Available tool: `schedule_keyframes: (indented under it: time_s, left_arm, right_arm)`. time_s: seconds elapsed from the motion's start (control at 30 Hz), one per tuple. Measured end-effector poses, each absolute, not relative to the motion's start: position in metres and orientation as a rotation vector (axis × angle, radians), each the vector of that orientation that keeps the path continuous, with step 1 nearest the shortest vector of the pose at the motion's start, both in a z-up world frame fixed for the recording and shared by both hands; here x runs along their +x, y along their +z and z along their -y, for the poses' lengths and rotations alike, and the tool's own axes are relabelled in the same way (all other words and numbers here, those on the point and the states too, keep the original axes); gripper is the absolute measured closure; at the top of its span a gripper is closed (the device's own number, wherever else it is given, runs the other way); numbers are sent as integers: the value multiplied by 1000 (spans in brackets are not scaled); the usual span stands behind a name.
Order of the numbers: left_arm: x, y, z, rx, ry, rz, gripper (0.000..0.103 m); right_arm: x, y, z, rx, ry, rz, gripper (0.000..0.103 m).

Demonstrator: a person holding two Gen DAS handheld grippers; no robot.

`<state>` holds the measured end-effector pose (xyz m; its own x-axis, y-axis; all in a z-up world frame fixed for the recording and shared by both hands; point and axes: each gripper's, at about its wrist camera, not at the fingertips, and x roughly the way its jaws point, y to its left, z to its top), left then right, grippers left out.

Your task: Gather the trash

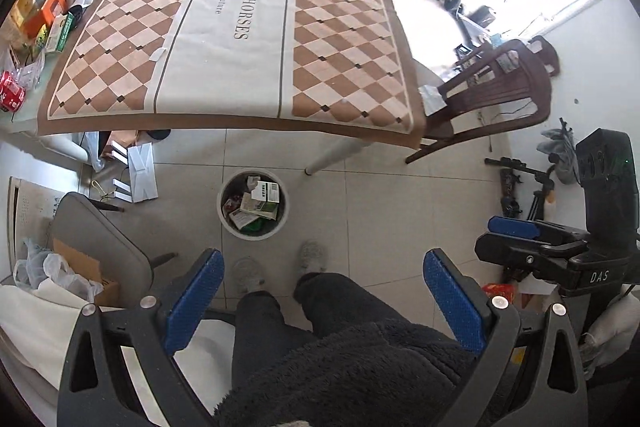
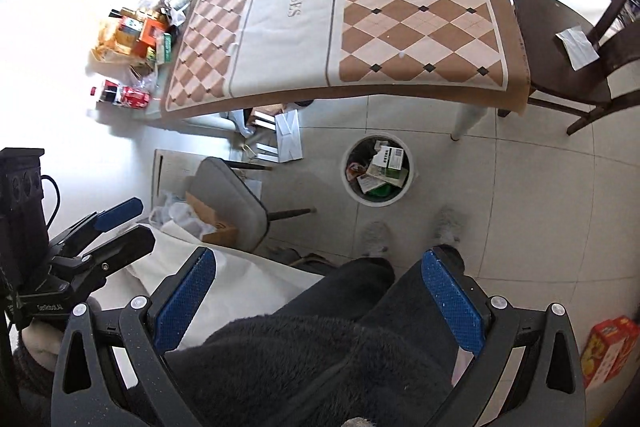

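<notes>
A white round trash bin [image 1: 253,205] stands on the tiled floor in front of the table, holding several cartons and wrappers; it also shows in the right wrist view [image 2: 378,175]. My left gripper [image 1: 322,277] is open and empty, held high above the person's legs. My right gripper [image 2: 320,277] is open and empty too. The right gripper shows at the right edge of the left wrist view [image 1: 524,233], and the left gripper shows at the left of the right wrist view [image 2: 120,223]. A table [image 1: 224,119] carries a checked cloth.
Boxes, packets and red cans [image 1: 12,91] crowd the table's left end [image 2: 136,39]. A dark wooden chair [image 1: 492,95] stands at the table's right. A grey chair [image 1: 100,239] and a cardboard box [image 1: 86,271] are at the left. A red box [image 2: 608,351] lies on the floor.
</notes>
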<state>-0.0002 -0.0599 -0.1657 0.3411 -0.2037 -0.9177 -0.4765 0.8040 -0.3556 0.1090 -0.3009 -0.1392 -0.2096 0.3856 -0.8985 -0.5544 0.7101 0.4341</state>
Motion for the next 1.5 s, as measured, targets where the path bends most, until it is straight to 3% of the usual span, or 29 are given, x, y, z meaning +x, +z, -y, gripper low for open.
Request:
schedule_keyframes:
  time_s: [0.47, 1.5]
  left_arm:
    - [-8, -137, 70, -658, 201, -1175, 0]
    - [-24, -127, 76, -662, 162, -1141, 0]
  right_arm:
    - [95, -107, 327, -79, 881, -1513, 0]
    - [77, -100, 322, -106, 909, -1518, 0]
